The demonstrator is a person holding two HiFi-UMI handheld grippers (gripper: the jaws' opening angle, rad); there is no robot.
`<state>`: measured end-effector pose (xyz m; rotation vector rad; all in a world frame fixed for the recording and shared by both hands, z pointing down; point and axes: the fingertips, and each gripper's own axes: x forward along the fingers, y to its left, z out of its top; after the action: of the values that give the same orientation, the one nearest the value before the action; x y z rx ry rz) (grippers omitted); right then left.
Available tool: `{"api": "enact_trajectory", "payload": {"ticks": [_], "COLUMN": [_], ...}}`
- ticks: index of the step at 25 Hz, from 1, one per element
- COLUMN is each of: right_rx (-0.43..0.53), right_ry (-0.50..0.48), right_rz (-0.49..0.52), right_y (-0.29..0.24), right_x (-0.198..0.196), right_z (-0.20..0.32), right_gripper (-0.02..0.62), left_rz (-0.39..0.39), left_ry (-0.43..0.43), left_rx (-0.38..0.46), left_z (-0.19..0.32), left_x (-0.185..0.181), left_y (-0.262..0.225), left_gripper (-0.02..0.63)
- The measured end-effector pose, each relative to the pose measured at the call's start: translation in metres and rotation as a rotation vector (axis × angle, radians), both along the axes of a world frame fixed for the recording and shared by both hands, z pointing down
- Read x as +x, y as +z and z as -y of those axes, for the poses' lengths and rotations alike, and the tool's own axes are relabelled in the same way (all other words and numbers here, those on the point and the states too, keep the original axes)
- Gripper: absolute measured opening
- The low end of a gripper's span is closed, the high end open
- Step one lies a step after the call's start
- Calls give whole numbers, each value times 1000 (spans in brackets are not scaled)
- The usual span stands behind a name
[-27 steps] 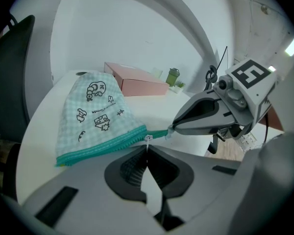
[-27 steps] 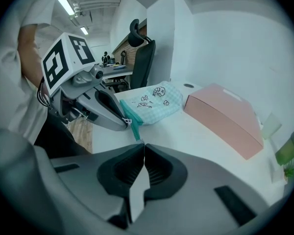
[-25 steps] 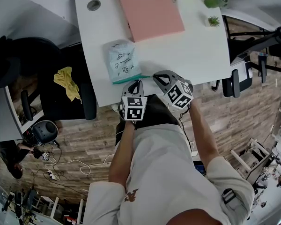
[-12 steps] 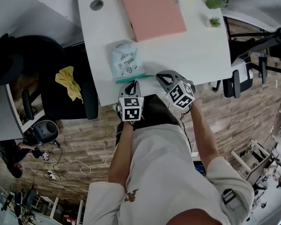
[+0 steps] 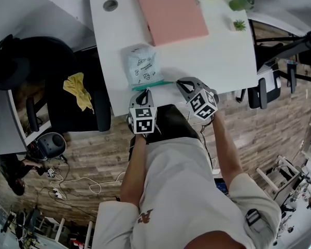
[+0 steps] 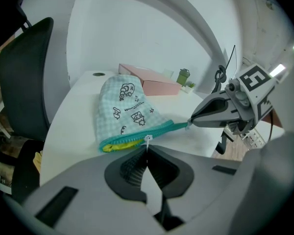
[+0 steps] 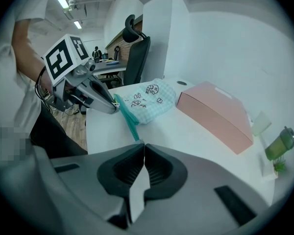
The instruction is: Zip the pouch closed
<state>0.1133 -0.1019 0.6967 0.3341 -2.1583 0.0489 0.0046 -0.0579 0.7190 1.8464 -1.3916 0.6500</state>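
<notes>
Light-blue checked fabric pouch (image 5: 141, 64) at the near edge of the white table (image 5: 217, 51): left gripper (image 6: 147, 148), jaws closed on the small white zip pull (image 6: 147, 139), should draw straight toward 9 o'clock, while right gripper (image 7: 141, 145), jaws pinching the teal zip tail (image 6: 179, 126) at 3 o'clock, braces it taut.

A: Where does the head view sit?
B: High overhead, looking steeply down; the table (image 5: 223, 61) lies in the upper frame.
A: The gripper views?
B: Low, close at the table's edge, from opposite ends of the pouch (image 6: 125, 106); all three share it.
</notes>
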Motion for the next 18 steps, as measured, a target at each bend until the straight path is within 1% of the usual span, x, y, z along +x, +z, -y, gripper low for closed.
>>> {"api": "enact_trajectory", "payload": {"ticks": [18], "right_rx": [24], "right_ry": [18], "right_rz": [-21], "right_y": [0], "right_x": [0], "right_z": [2], "right_gripper": [6], "left_rz": [12], "left_ry": [-17], "left_rx": [-3], "left_z": [-8], "left_x": [-19], "left_y": [2], "left_gripper": [-6]}}
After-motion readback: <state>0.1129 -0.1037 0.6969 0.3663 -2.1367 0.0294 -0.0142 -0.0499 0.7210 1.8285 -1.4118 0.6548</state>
